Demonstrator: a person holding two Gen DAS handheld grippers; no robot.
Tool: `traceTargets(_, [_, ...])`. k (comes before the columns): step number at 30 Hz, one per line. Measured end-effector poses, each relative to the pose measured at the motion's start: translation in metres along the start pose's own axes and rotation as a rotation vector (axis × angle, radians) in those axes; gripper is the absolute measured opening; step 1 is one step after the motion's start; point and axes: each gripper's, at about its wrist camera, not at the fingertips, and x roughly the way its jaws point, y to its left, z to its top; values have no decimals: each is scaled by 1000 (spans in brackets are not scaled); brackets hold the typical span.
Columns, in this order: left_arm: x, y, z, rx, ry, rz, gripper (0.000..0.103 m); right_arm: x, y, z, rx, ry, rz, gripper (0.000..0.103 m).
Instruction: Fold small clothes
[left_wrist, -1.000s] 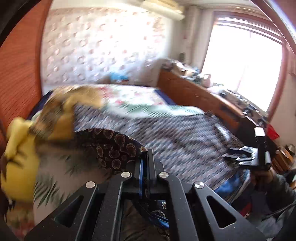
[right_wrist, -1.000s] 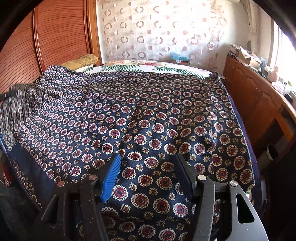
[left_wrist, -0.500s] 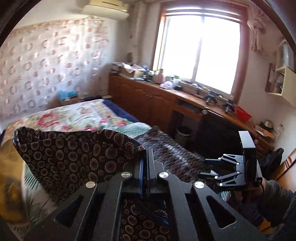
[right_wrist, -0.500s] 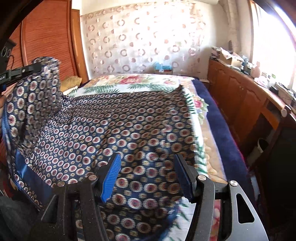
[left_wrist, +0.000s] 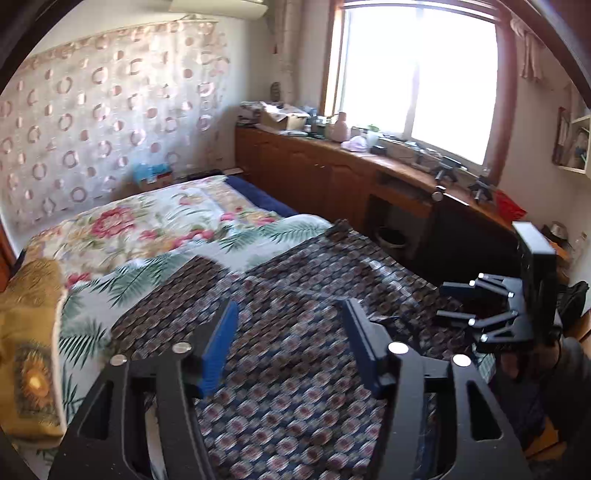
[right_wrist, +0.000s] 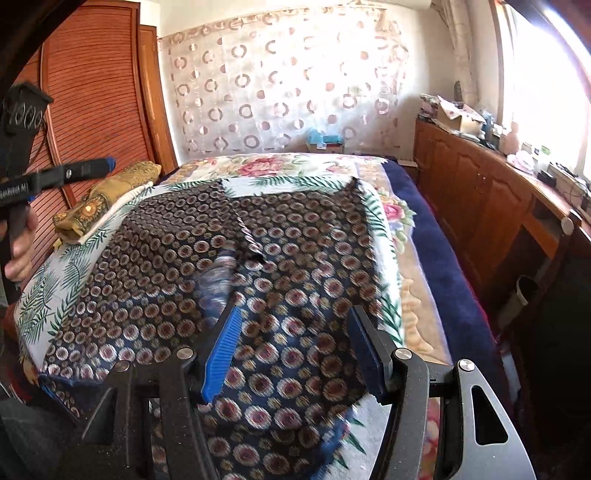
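In the left wrist view, the left gripper (left_wrist: 288, 339) has just been opening; its jaws stand wide with nothing between them, above the navy patterned cloth (left_wrist: 295, 387) spread on the floral bed (left_wrist: 147, 229). In the right wrist view, the right gripper (right_wrist: 291, 347) gapes wide over the same cloth, gripping nothing. Lettering on the left gripper's arm is too blurred to read.

The cloth (right_wrist: 236, 266) lies on the bed (right_wrist: 436, 236), in the middle of the frame. A pillow (right_wrist: 107, 195) sits at its upper left. The cupboards (right_wrist: 480, 173) stand along the right side.
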Motion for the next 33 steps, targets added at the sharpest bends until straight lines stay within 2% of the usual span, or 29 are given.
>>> traceTargets(4, [-5, 16, -17, -23, 4, 43, 74, 17, 16, 20, -64, 6, 20, 61])
traceTargets(7, [-9, 27, -29, -42, 8, 78, 74, 38, 25, 38, -101, 35, 65, 61])
traceTargets(12, [-15, 42, -47, -83, 12, 120, 74, 89, 36, 62, -134, 145, 128, 61])
traceTargets(17, [-18, 50, -59, -110, 16, 134, 74, 130, 26, 76, -99, 229, 113, 61])
traceTargets(22, [-16, 53, -66, -128, 25, 137, 74, 144, 21, 80, -84, 249, 135, 45])
traceTargets(24, [-16, 54, -68, -132, 26, 133, 74, 143, 25, 78, -99, 241, 153, 32])
traceTargets(28, [-16, 53, -68, -131, 24, 132, 74, 141, 31, 75, -127, 234, 178, 18])
traceTargets(29, [-16, 53, -68, -130, 23, 133, 74, 139, 32, 74, -133, 230, 185, 11])
traceTargets(33, [-17, 50, -67, -122, 22, 139, 74, 127, 31, 73, -139, 169, 192, 4])
